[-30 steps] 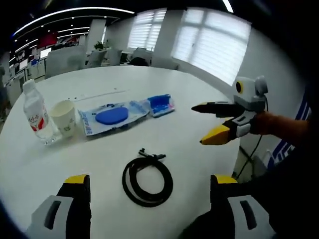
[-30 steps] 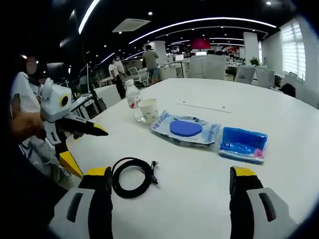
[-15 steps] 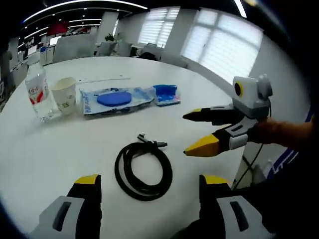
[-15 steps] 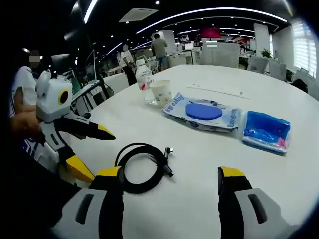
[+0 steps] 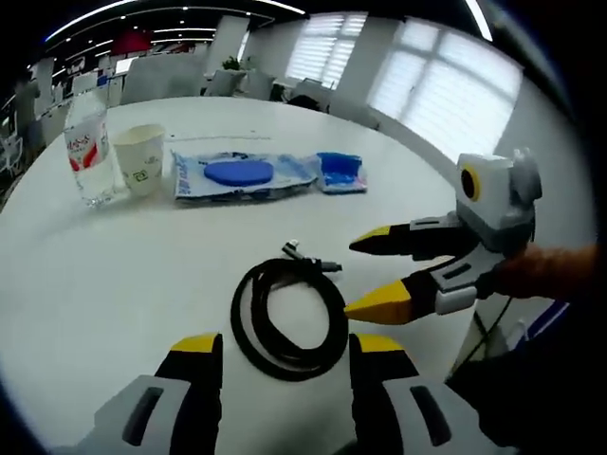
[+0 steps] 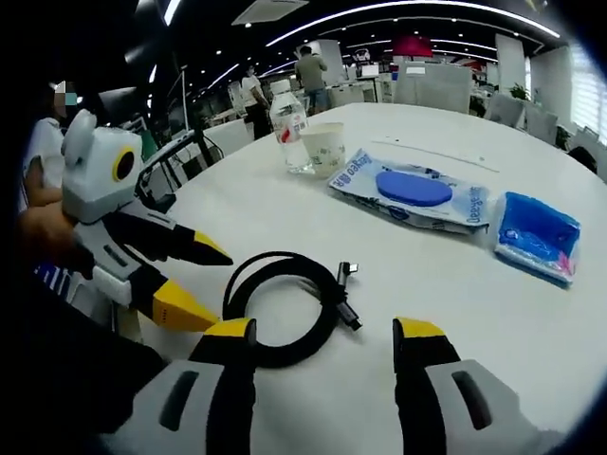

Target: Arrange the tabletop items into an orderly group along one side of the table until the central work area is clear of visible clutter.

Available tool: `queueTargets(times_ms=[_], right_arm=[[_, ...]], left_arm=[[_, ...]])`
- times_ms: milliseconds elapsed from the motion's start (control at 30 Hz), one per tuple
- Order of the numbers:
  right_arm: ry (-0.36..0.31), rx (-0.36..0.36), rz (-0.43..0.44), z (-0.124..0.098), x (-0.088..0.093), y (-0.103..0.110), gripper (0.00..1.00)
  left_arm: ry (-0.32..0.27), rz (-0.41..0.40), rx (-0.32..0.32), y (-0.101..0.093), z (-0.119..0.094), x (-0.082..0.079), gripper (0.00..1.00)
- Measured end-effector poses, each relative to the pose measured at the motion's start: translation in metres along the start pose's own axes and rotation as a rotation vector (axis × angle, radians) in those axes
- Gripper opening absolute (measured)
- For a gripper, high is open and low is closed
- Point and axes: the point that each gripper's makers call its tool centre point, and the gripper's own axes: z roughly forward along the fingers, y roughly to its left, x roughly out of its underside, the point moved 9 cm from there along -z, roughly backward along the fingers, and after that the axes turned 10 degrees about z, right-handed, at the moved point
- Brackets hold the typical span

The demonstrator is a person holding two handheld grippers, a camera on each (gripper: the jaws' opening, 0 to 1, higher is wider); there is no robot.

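A: What lies on the desk?

B: In the left gripper view, a coiled black cable sits nearest, its plug ends pointing away toward the far side. Farther off there is a row: a clear water bottle with a red label, a paper cup touching or just beside it, then a wipes pack with a blue oval lid, then a small blue packet.

A: Same order from the other side?

B: Yes. In the right gripper view the cable is close in front, and the bottle, cup, wipes pack and blue packet run away to the right. People stand among office desks in the background.

A: Anything in the way of the cable?

B: Nothing lies on it. The two grippers flank it.

A: And the grippers themselves?

B: The left gripper has its jaws spread apart over the near edge of the coil, holding nothing; it also shows in the right gripper view, parted and empty beside the coil. The right gripper is likewise parted, straddling the coil's near edge, empty; seen from the left gripper view, its yellow-tipped jaws gape just beside the cable.
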Motion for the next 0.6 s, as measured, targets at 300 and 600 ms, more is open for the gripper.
queueTargets(times_ms=[300, 600], right_arm=[[0.029, -0.006, -0.027, 0.012, 0.006, 0.009, 0.45], [0.058, -0.003, -0.064, 0.021, 0.008, 0.015, 0.42]], left_arm=[[0.02, -0.016, -0.02, 0.0, 0.006, 0.002, 0.5], [0.029, -0.024, -0.035, 0.004, 0.012, 0.003, 0.4]])
